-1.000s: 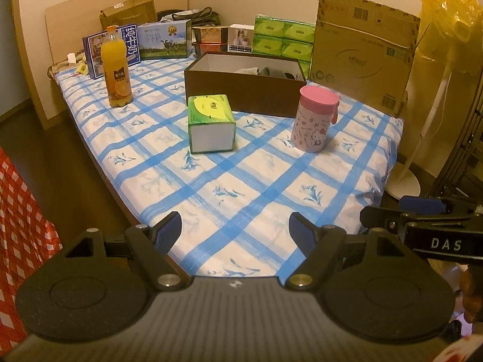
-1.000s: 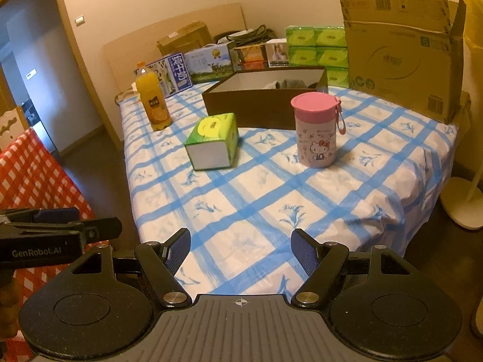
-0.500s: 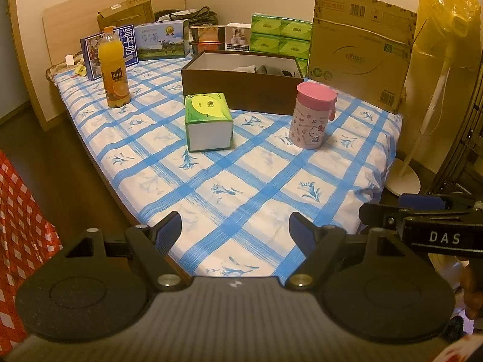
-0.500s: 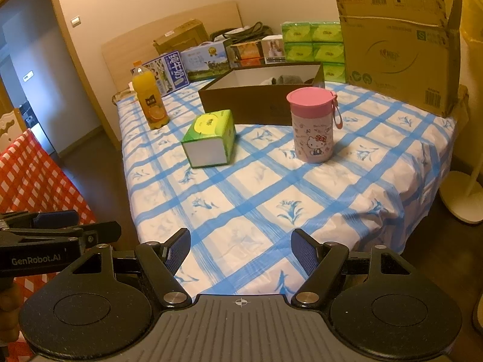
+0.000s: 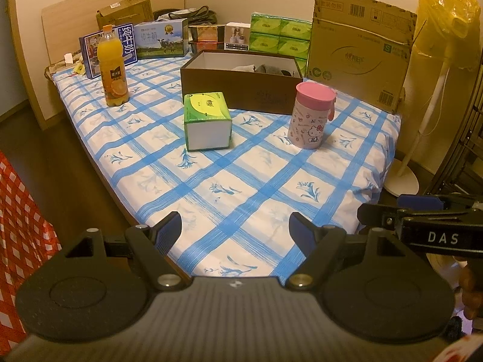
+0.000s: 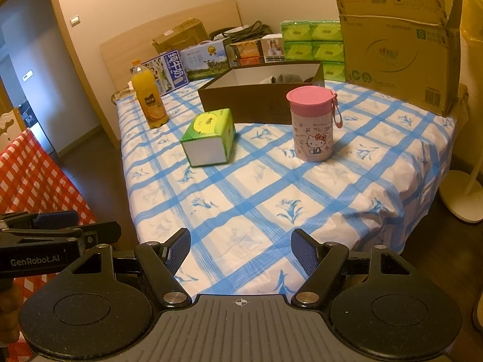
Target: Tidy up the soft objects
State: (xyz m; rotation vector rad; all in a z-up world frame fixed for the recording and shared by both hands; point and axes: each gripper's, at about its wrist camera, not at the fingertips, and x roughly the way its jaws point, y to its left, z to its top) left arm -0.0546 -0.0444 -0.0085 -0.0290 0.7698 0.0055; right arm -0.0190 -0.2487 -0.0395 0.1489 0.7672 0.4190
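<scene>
1. Over the near edge of the bed [image 5: 241,199]: my left gripper [image 5: 235,229] and right gripper [image 6: 240,247], jaws wide, holding nothing.
2. Change: both views have drawn nearer the bed since a second ago; objects unmoved.
3. Tissue pack [image 5: 207,120] lies outside the brown box [image 5: 241,89]; grey cloth [image 5: 267,68] lies inside.

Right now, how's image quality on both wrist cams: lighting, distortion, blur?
Left wrist view: dim warm yellow-orange cast, sharp, no motion blur; fisheye bows the bed edges and the headboard; corners vignetted black. Right wrist view: same warm tint; the doorway at left reads cooler blue; the tissue pack and the pink-lidded cup throw soft shadows; no strong glare.
</scene>
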